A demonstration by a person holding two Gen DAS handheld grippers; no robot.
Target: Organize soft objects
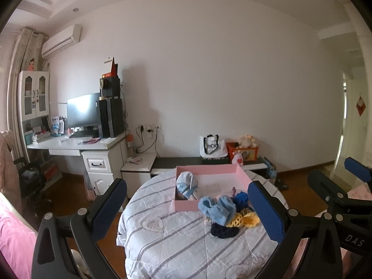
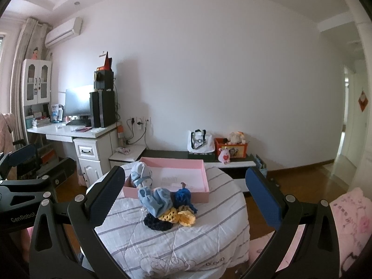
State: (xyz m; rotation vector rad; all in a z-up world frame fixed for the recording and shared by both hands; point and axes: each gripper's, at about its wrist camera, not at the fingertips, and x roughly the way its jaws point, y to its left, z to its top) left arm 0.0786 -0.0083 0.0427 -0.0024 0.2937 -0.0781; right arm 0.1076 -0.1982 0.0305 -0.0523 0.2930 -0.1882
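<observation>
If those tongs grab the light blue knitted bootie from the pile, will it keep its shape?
Probably not: the light blue bootie looks like soft fuzzy knit, already slumped over the pile, so it should sag. It likely weighs little. It touches the yellow knit piece, so that may snag and drag along.

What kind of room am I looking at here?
Most likely a bedroom in a home. A striped quilt covers the surface in front, a white desk with a monitor stands by the wall, and an air conditioner hangs near the curtains.
</observation>
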